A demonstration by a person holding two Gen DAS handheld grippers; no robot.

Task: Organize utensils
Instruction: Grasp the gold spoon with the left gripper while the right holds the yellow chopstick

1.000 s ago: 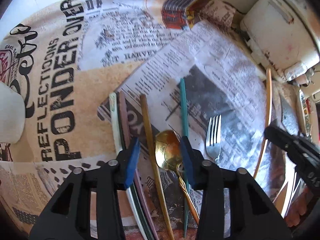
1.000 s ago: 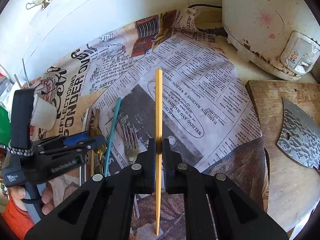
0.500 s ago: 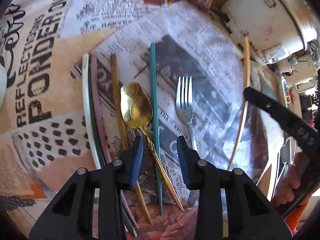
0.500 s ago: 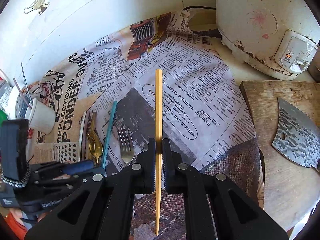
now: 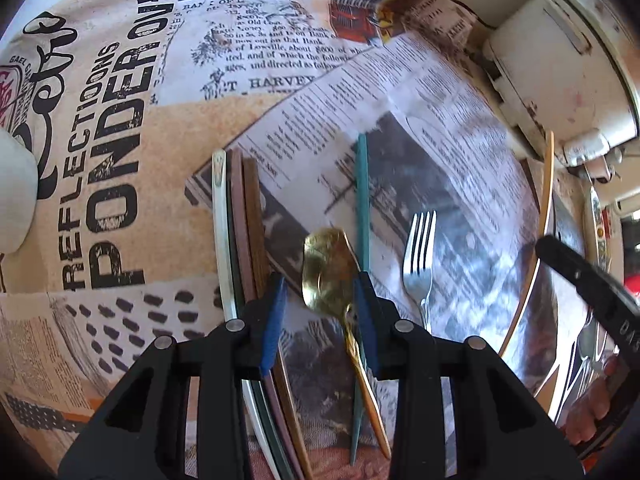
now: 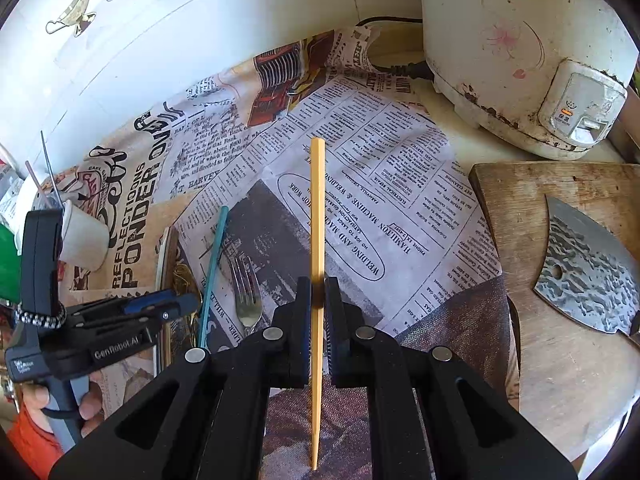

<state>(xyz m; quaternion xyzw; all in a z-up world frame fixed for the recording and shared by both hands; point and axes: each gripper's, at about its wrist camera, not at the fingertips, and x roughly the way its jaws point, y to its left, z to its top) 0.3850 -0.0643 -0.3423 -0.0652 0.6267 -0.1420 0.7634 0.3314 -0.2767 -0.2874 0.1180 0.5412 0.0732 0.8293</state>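
Utensils lie side by side on newsprint-patterned cloth (image 6: 400, 216): gold metal spoon (image 5: 326, 268), teal chopstick (image 5: 362, 200), silver fork (image 5: 418, 256). Left gripper (image 5: 320, 312), unclenched, straddles the spoon's neck. Right gripper (image 6: 318, 300) clamps a pale wooden chopstick (image 6: 317, 208).

My view: spoon (image 5: 326, 268), chopstick (image 5: 362, 200), fork (image 5: 418, 256) side by side on newspaper (image 6: 384, 184), spoon leftmost. Flat sticks (image 5: 240, 216) along newspaper's left edge. Cooker (image 6: 516, 48) at far right corner, cutting board (image 6: 560, 264) before it, cleaver (image 6: 588, 276) on board.
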